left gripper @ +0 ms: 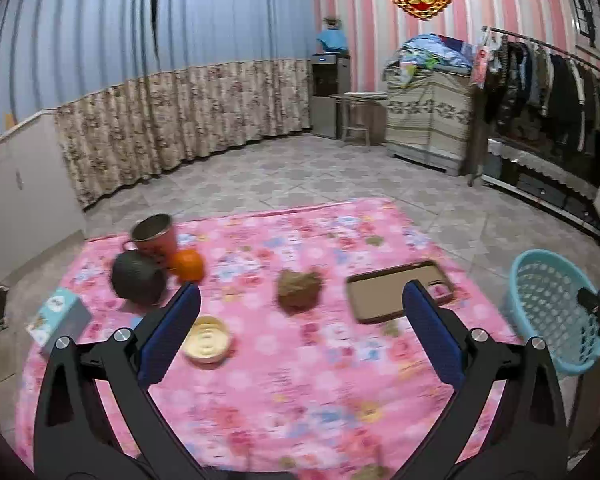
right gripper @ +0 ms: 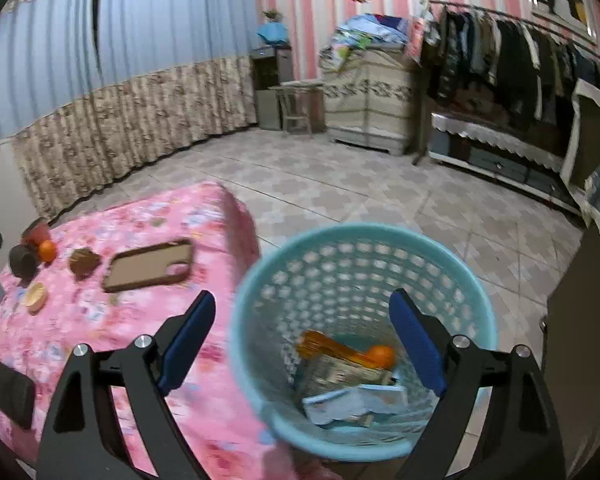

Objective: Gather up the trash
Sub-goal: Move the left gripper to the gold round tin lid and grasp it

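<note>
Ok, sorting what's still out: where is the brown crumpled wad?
On the pink cloth, mid-table in both views: the brown wad sits between the orange and the phone case.

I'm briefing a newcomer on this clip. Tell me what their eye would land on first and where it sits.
First, the bright pink floral cloth covering the table, scattered with small things: a brown phone case toward its right side, a crumpled brown wad near the middle. Next, the light blue basket on the floor off the table's right edge, with trash inside, directly under the open right gripper.
</note>
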Available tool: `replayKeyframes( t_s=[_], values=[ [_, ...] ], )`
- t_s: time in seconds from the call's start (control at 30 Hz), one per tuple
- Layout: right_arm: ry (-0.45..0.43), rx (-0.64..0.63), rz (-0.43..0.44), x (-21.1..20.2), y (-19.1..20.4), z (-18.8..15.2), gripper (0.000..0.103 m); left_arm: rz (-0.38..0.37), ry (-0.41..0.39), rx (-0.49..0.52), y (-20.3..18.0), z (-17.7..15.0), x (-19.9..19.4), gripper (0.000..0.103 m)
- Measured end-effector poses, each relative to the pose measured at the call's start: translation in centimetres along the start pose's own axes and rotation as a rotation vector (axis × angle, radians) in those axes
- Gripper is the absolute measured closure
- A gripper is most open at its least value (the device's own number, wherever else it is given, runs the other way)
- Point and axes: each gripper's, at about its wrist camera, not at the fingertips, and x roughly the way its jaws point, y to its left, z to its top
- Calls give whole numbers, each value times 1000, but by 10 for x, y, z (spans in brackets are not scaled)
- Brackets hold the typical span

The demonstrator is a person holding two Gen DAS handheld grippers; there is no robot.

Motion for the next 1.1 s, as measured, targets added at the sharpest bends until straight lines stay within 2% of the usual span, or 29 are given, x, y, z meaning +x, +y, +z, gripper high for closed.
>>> replayKeyframes(
  t_s=[0.4, 0.67, 0.9, 1.1],
  values=[
    [-51, -99, 101, -12, 86, 11, 15, 160, 17, -106, 110, -14, -1, 5],
    [-60, -140, 128, -5, 127, 19, 15, 191, 43, -227, 167, -9, 22, 5],
    [-61, -139, 153, 11, 153, 35, 15, 180, 66, -249, 175, -3, 46, 5],
    [-55, -122, 172, 31, 178, 46, 15, 182, 100, -174, 155, -13, 68, 5]
  ],
)
